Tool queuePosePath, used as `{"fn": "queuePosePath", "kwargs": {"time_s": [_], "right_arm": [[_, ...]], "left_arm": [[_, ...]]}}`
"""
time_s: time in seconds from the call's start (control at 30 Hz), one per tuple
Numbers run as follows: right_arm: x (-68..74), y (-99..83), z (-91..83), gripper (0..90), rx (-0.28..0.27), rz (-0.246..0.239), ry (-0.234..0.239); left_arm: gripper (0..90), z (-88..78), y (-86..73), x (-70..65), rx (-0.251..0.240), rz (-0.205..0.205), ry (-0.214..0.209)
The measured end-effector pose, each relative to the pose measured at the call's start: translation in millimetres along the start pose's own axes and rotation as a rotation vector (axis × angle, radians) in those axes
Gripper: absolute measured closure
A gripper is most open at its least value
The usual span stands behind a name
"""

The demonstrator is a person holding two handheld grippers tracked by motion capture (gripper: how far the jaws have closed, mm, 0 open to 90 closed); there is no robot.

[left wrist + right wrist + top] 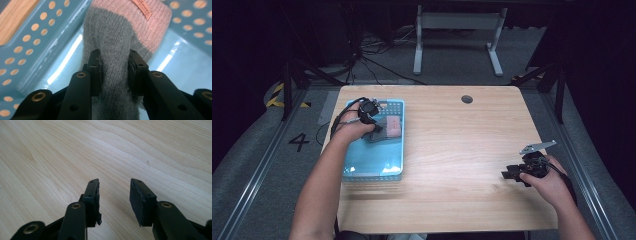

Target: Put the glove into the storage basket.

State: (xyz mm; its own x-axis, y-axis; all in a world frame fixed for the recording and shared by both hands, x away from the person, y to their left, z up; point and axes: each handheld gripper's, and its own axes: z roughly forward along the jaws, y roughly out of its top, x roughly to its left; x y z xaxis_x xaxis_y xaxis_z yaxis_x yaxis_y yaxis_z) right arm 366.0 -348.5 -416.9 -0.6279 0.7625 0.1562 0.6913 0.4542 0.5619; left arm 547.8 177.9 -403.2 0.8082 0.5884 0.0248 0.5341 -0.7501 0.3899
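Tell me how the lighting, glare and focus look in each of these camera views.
High view: dim and soft, dark surroundings, the table lit. Left gripper view: bright streaks of glare on the blue basket floor; the grey and pink sock is sharp, its near end blurs. Right gripper view: evenly lit wood, far grain slightly soft.

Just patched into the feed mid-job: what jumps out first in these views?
The blue perforated basket at the table's left edge draws the eye, with a grey sock with a pink cuff inside it. The left gripper reaches into the basket, its pads closed on the sock's grey part. The right gripper sits over the bare wooden table near its right edge, its jaws apart with nothing between them.
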Motion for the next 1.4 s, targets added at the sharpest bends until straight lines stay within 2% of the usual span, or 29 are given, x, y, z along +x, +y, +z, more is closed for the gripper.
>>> {"fn": "queuePosePath", "kwargs": {"time_s": [0.2,0.3,0.47,0.6,0.7,0.77,0.8,0.9,1.0,1.1,1.17,1.4], "right_arm": [[3.8,2.0,2.4,59.3,0.001,-0.019,0.003],[4.8,2.5,2.8,59.2,-0.001,-0.022,0.006],[5.5,2.2,2.1,59.1,-0.003,-0.022,0.006],[5.8,1.5,0.4,58.9,-0.009,-0.025,0.005],[5.4,0.9,-0.6,58.8,-0.015,-0.021,0.002],[4.8,1.1,-1.0,58.3,-0.019,-0.023,0.003],[4.8,1.2,-0.9,58.0,-0.022,-0.022,0.004],[4.9,2.2,-0.2,57.9,-0.021,-0.025,0.005],[5.0,4.1,1.0,57.9,-0.02,-0.027,0.012],[5.1,6.5,3.0,57.9,-0.019,-0.035,0.016],[5.6,8.4,4.3,57.9,-0.019,-0.037,0.02],[5.6,16.7,9.8,58.4,-0.015,-0.057,0.034]], "left_arm": [[67.6,6.4,2.8,3.6,0.038,0.038,0.008],[67.2,8.3,5.1,3.4,0.034,0.046,0.002],[65.5,13.3,9.3,2.7,0.05,0.067,0.021],[63.0,17.1,10.4,2.5,0.057,0.07,0.034],[56.8,18.7,10.6,2.5,0.058,0.071,0.048],[52.4,19.1,10.3,2.7,0.06,0.037,0.053],[49.7,19.0,10.0,2.5,0.058,0.035,0.06],[46.1,16.5,9.6,2.1,0.01,0.036,0.071],[43.6,13.0,10.1,-0.2,-0.004,0.047,0.085],[43.1,7.6,10.3,-3.1,-0.025,0.03,0.076],[43.6,2.2,10.3,-5.2,-0.045,0.023,0.089],[48.4,-26.6,8.1,-17.4,-0.167,-0.056,0.06]]}}
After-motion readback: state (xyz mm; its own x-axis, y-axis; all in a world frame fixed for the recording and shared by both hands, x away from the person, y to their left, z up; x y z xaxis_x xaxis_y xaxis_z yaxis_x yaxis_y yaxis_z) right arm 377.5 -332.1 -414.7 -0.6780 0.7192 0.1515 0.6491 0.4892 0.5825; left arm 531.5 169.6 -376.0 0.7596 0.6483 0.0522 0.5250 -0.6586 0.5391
